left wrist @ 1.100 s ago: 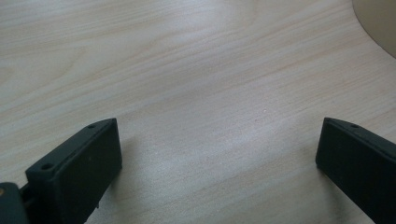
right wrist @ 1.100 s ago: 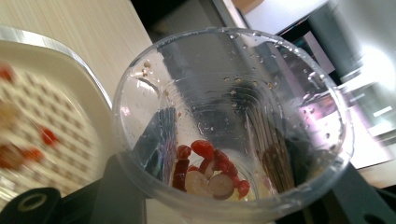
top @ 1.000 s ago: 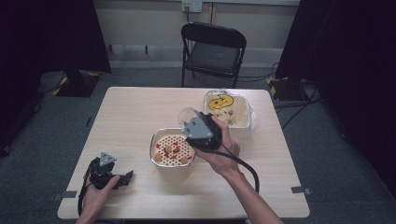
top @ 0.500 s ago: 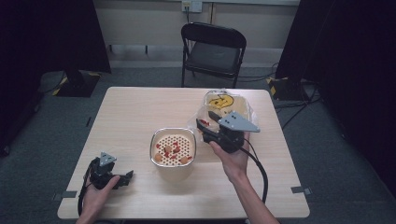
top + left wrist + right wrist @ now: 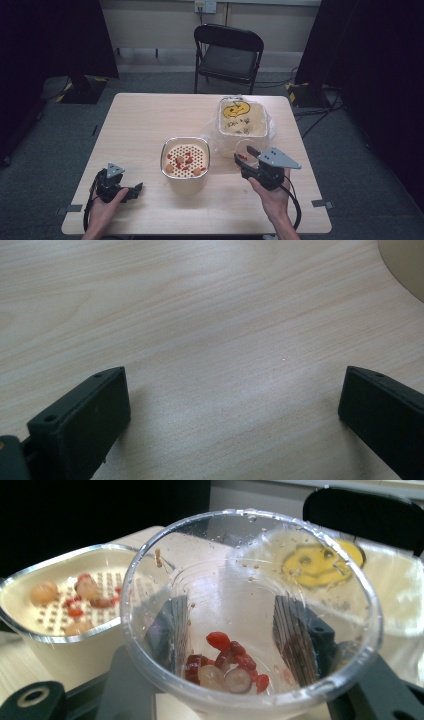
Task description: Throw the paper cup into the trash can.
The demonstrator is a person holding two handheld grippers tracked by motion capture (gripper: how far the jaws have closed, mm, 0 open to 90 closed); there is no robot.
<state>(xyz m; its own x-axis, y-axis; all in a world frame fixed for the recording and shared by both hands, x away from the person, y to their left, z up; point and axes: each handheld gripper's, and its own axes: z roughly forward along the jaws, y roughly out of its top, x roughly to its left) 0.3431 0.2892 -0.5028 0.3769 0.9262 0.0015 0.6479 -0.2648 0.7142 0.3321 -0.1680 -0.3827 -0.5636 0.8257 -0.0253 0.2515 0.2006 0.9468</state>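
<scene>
1. The right hand-held gripper [image 5: 252, 162] is clenched on a clear plastic cup [image 5: 246, 151], one jaw on either side of the cup's wall, as the right gripper view shows through the plastic.
2. The cup [image 5: 250, 615] sits just to the right of the strainer bowl [image 5: 185, 161], near it but not touching, and is tilted so its mouth faces back toward the camera on the gripper.
3. The strainer bowl lies to the left of the right hand-held gripper, so any further tipping would probably have to swing the cup's mouth leftward over the bowl's rim.
4. The cup is see-through with droplets on its wall; a small heap of red berries and pale round pieces [image 5: 225, 665] lies at its bottom.
5. The strainer bowl [image 5: 60, 605] has a cream perforated insert carrying a few red bits and pale round pieces.
6. The left hand-held gripper [image 5: 131, 190] rests on the counter [image 5: 140, 125] well to the left of the strainer bowl, jaws spread apart with nothing between them; the right hand is far nearer the work.
7. Behind the cup stands a square tub with a yellow smiley face [image 5: 242, 118], wrapped in clear film.
</scene>
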